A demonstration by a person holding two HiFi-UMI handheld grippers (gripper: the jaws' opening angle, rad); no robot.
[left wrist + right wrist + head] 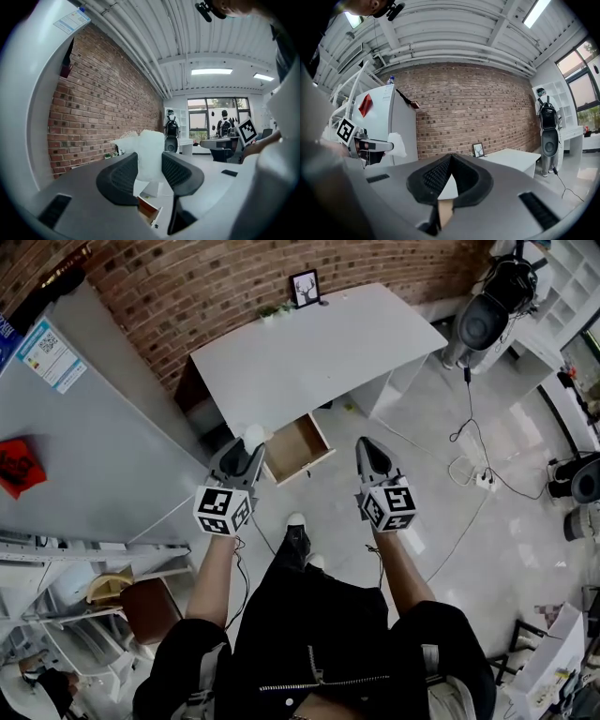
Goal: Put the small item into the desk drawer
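Fronting a red brick wall [187, 287], the white table [309, 352] has its wooden drawer [298, 448] open at 6 o'clock; left gripper [150, 161] fingers pinch a white crumpled wad [147, 147], right gripper [451, 164] fingers closed, empty.

We see a smooth, matt white surface [319, 343], and its drawer [298, 448] shows bare brown wood inside. The far brick wall [216, 287] looks rough, the pale floor [525, 549] glossy. The small item [150, 146] resembles soft, crumpled white tissue.

Desk [309, 352] against wall [187, 287]; frame [305, 287] on it (rear edge); drawer [295, 448] open at its front.
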